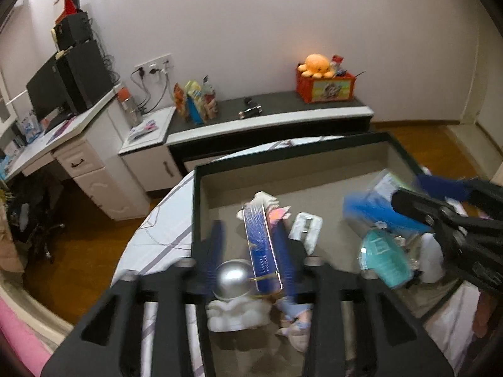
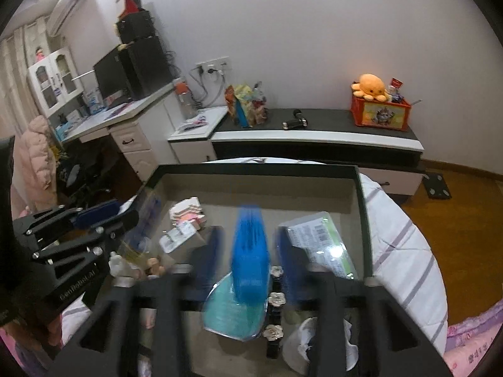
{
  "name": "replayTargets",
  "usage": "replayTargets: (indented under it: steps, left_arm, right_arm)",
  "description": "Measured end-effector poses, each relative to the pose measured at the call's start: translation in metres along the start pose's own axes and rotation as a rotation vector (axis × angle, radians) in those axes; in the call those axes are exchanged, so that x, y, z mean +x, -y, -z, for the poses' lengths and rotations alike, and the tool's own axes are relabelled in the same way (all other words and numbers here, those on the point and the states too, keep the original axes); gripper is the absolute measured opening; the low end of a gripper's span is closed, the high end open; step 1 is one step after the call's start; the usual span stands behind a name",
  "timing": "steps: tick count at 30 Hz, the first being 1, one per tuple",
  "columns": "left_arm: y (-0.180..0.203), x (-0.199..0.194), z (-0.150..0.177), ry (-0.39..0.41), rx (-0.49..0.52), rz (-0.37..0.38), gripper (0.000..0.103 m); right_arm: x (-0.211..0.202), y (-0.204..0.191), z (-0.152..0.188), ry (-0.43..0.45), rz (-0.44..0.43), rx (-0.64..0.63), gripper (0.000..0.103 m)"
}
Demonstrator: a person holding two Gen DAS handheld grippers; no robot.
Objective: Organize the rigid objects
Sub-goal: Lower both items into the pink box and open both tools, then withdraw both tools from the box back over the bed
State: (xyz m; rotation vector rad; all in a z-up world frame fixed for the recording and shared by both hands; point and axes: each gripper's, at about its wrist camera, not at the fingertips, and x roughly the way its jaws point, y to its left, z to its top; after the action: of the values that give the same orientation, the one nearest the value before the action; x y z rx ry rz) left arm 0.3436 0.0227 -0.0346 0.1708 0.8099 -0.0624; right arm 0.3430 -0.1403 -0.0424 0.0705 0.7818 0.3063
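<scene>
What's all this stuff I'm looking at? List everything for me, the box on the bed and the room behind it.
Tray: one, dark-rimmed, beige inside, on the striped bedding.
Astronaut figure: one, white with silver helmet, near edge of tray.
Clear blue case: one, between the left gripper's fingers.
Bright blue object: one, blurred, between the right gripper's fingers.
Teal packet: one, under the blue object.
Plush octopus: one, orange, on the red crate.
Red crate: one, on the low cabinet.
Monitor: one, black, on the white desk.
Left gripper: black, blue pads, open.
Right gripper: black, blue pads, open.
</scene>
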Motion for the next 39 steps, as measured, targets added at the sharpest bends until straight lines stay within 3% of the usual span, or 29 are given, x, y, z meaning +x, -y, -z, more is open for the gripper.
replayTargets:
  steps: [1,4,16,22,31,39]
  left_arm:
    - [0.0,0.001,0.001,0.006,-0.004,-0.001,0.065]
    - [-0.001,-0.001,0.002,0.025,-0.01,0.008,0.067]
    - [-0.006,-0.012,0.002,0.035,-0.032,0.006,0.067]
    - [-0.01,-0.037,0.005,0.071,-0.047,0.007,0.067]
    - [-0.015,-0.117,0.024,0.177,-0.096,0.015,0.067]
    - [-0.015,-0.212,0.075,0.306,-0.117,-0.013,0.072]
  right_arm:
    - [0.0,0.002,-0.001,0.007,0.016,0.004,0.093]
    - [-0.007,0.005,-0.001,0.051,0.035,0.019,0.093]
    - [-0.011,0.002,-0.002,0.025,0.048,0.002,0.093]
    - [-0.04,-0.008,-0.002,0.072,0.066,-0.029,0.093]
    - [-0.121,-0.03,0.017,0.176,0.114,-0.061,0.093]
    - [-0.207,-0.052,0.065,0.261,0.147,-0.082,0.093]
